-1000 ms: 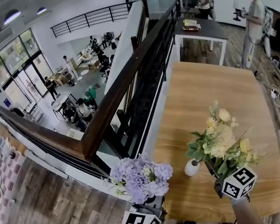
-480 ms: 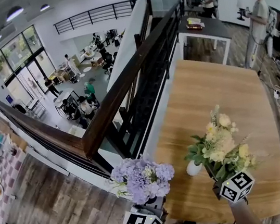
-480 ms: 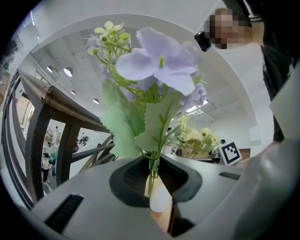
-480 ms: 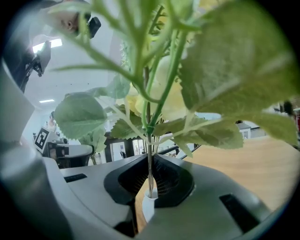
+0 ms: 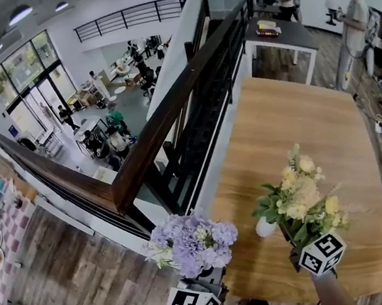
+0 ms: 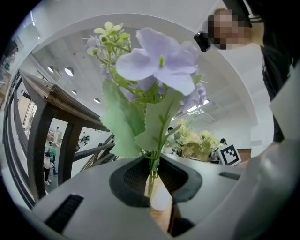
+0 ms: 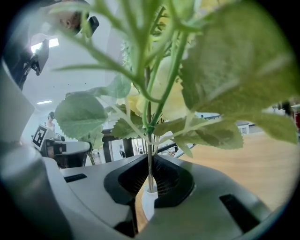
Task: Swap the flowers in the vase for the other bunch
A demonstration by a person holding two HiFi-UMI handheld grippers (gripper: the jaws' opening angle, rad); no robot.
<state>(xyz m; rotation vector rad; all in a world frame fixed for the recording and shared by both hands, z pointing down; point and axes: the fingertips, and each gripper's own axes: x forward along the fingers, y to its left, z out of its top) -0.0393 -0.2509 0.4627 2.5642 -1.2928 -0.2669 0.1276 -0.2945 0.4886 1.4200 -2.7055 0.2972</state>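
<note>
Where the wooden tabletop (image 5: 295,131) bears a round white vase (image 5: 263,229), lower right, the right gripper (image 7: 150,183) clenches its fingers (image 7: 125,180) on leafy yellow flowers (image 5: 299,199) at its mouth; the left gripper (image 6: 152,180), level, clenches frilly lilac blooms (image 5: 193,242).

Lowered the yellow bouquet (image 5: 297,196) slightly with the right gripper (image 7: 149,185) — blooms sitting a touch lower in the head view, stem brought nearer the white vase (image 5: 264,228) than a second ago.

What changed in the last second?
The right gripper, shut on the yellow bunch, sank slightly toward the white vase. Nothing was grabbed or released. The left gripper kept the purple bunch still; the white vase stayed put.
</note>
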